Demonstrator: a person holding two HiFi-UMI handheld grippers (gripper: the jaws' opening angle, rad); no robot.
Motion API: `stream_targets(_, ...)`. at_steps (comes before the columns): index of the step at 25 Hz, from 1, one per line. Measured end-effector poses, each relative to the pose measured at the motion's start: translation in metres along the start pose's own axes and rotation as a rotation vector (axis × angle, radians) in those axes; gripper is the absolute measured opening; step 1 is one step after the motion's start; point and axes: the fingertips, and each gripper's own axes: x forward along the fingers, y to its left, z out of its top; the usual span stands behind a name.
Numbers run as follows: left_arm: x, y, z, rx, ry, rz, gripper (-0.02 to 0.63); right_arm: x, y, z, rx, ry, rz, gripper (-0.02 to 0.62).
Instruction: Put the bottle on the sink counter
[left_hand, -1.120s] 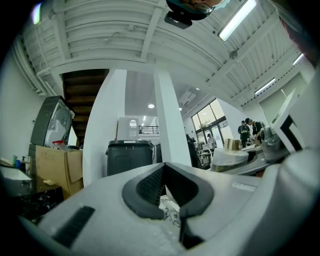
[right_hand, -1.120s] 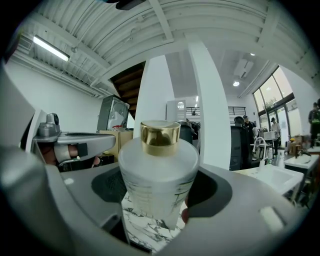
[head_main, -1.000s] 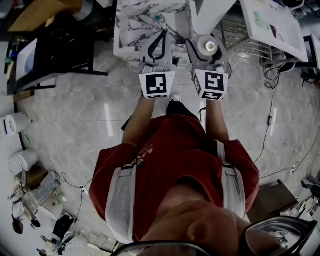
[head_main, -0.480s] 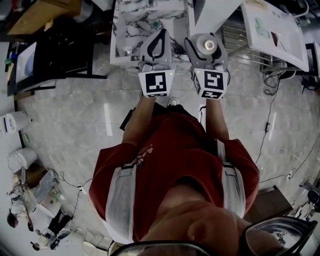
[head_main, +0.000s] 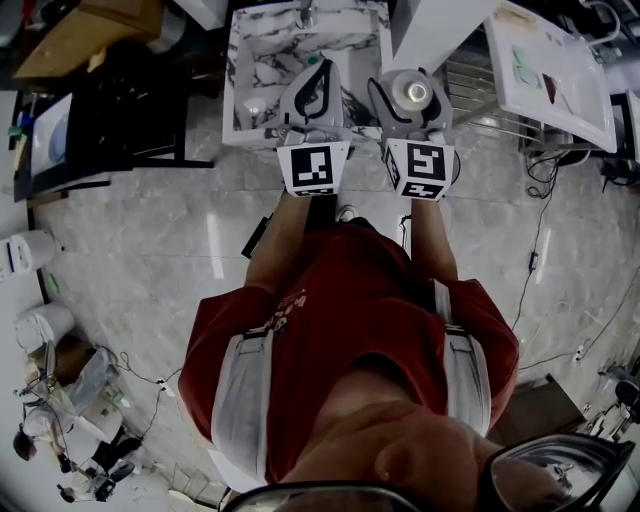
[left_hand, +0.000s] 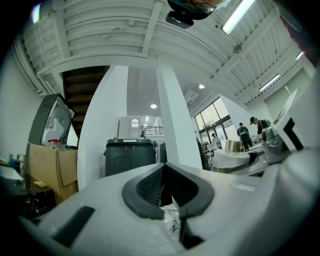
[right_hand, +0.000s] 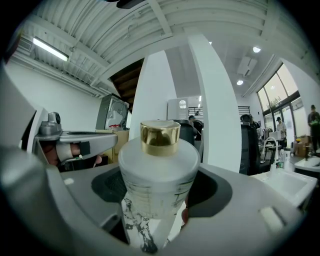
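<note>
Your right gripper (head_main: 413, 90) is clamped on the bottle (right_hand: 159, 175), which has a frosted body and its gold cap up. It's in the air near the marble tabletop (head_main: 258, 70), not set down yet. Left gripper (head_main: 318, 88) is closed with nothing in it. Bring the bottle in upright over a bare flat patch away from the rim. Lower until the base sits, then release. Glossy tiled floor (head_main: 150, 230), cables (head_main: 540, 240) on your right, cluttered workshop.
</note>
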Motion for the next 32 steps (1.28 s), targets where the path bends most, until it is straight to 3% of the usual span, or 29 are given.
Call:
stream_targets(20, 0.068, 0.108, -0.012, -0.004, -0.006, -0.043, 0.002, 0.120, 0.037, 0.022, -0.028, 0.005, -0.045, 0.339)
stream_targets(32, 0.080, 0.159, -0.025, -0.046, -0.009, -0.059, 0.002, 0.156, 0.062, 0.020, -0.054, 0.041, -0.095, 0.339)
